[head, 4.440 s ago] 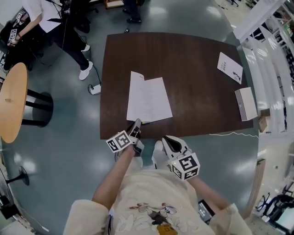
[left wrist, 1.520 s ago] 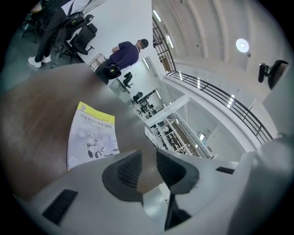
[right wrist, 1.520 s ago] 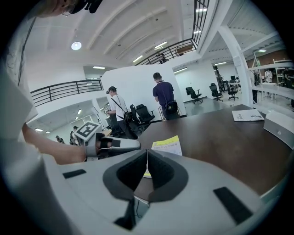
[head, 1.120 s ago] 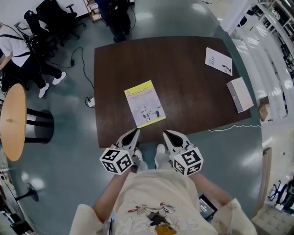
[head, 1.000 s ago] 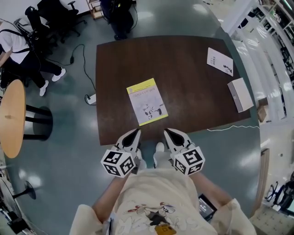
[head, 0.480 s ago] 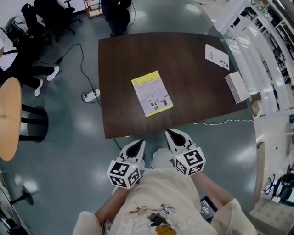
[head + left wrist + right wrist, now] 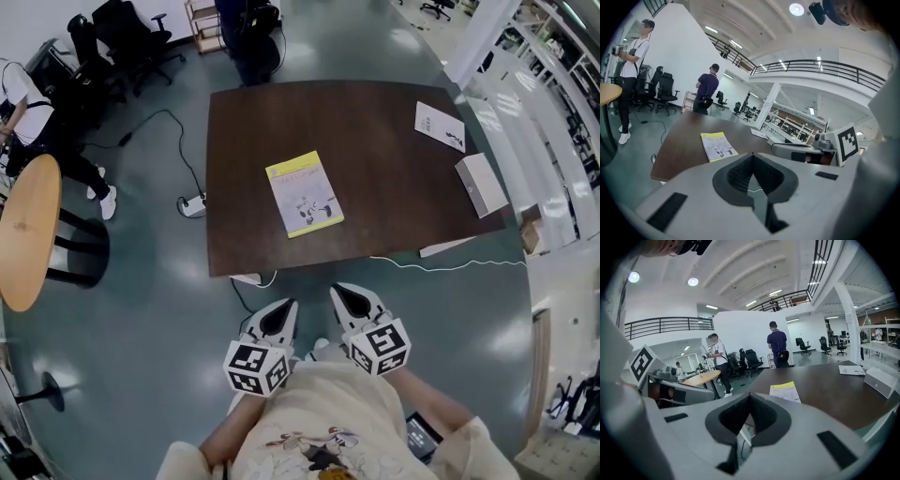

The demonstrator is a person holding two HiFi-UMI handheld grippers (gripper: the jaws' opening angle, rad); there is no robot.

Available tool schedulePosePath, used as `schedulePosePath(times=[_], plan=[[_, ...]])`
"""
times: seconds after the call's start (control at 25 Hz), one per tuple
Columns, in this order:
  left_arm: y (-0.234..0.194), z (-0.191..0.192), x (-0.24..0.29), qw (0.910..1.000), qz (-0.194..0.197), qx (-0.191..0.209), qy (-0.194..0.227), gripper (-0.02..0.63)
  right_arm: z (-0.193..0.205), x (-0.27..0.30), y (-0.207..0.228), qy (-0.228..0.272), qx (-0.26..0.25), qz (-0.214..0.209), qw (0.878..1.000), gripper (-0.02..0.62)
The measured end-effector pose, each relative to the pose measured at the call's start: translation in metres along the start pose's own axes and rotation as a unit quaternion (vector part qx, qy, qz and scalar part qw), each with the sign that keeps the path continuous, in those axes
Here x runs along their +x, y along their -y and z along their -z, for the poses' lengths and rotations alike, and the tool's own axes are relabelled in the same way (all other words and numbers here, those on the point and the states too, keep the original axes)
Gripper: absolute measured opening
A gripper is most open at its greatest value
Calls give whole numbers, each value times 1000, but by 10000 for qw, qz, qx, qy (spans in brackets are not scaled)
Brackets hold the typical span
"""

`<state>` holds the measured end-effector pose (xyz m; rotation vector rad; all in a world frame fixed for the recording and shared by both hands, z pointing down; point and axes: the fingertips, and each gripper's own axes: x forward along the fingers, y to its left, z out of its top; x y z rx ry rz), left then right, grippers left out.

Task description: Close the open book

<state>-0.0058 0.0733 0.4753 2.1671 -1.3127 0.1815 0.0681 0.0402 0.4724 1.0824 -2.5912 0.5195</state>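
Observation:
The book [image 7: 304,194] lies shut on the dark brown table [image 7: 375,150], yellow cover up, a little left of the table's middle. Both grippers hang over the floor, short of the table's near edge and close to the person's body. My left gripper [image 7: 285,307] is shut with nothing in it, and my right gripper [image 7: 338,292] beside it is likewise shut and empty. In the left gripper view the book [image 7: 718,146] lies well beyond the closed tips of the left gripper [image 7: 751,155]. The right gripper view shows the book [image 7: 784,391] far past the right gripper [image 7: 749,395].
A white leaflet [image 7: 441,126] and a white box [image 7: 480,184] lie at the table's right side. A white cable [image 7: 450,265] trails off the near edge. A power strip [image 7: 194,203] lies on the floor at left, near a round wooden table [image 7: 28,230]. People and office chairs stand beyond.
The book, open several seconds ago, now lies shut. Over the last second both grippers have drawn back from the table's near edge, side by side, still shut.

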Motion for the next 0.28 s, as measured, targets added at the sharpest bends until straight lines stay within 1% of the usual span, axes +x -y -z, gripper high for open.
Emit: schedulePosePath(times=[0.08,0.28], plan=[[21,7,-6,9998,-146,98,5,5,3,-24,-2,57,4,-60,10000,3],[78,32,-24,9994,-353,5,-36,5,16,-92,-7,154,153,-131,9997,3]])
